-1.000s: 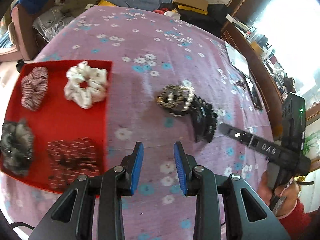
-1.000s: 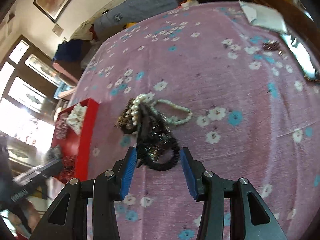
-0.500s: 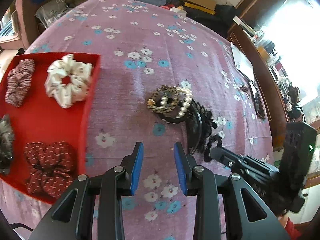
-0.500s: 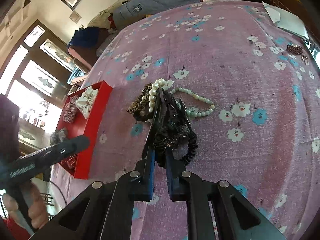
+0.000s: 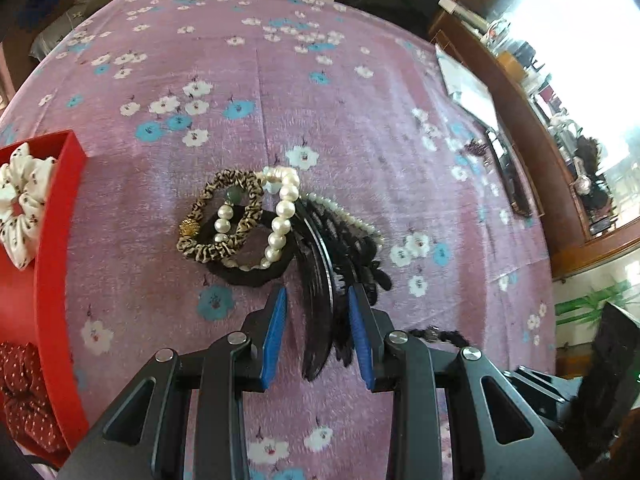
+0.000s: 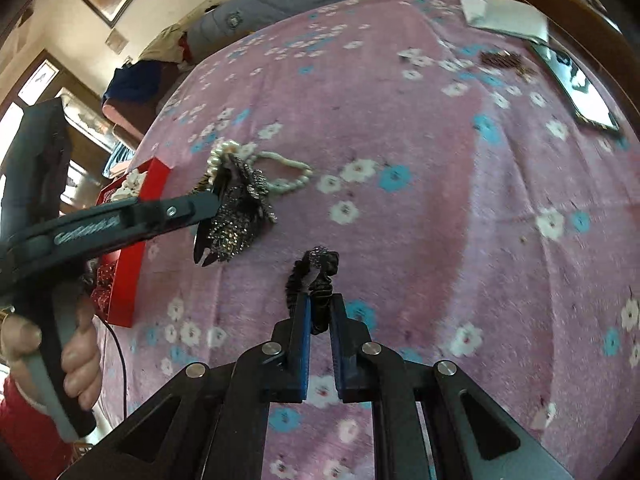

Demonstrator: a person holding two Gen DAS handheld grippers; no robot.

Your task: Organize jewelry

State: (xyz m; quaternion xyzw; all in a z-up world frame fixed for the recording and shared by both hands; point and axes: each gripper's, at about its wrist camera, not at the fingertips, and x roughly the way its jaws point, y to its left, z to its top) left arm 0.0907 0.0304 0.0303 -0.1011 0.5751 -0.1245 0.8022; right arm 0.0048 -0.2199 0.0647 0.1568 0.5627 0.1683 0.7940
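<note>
Right tool (image 6: 319,322): blue pads nearly closed on a black scrunchie (image 6: 314,280), which stands up out of the tips, clear of the pile and over the flowered purple cloth (image 6: 440,200).

Left tool (image 5: 318,334): pads set apart, straddling the near end of a black hair clip (image 5: 320,280); not clamped, as cloth shows between the left pad and the clip.

Just ahead of the left tool lies the remaining tangle: a leopard-print scrunchie (image 5: 224,216), a pearl bracelet (image 5: 280,220) and a second black band beneath. The red tray (image 5: 56,240), to the left tool's left, already holds a white scrunchie (image 5: 20,200) and a dark red one (image 5: 24,384).

Risks, in my judgement:
- The clip overlaps the pearls; lifting it may drag the bracelet along.
- The scrunchie is held by a thin fold; it may slip in transit to the tray.
- Closing on the clip's curved edge may make it twist out.
</note>
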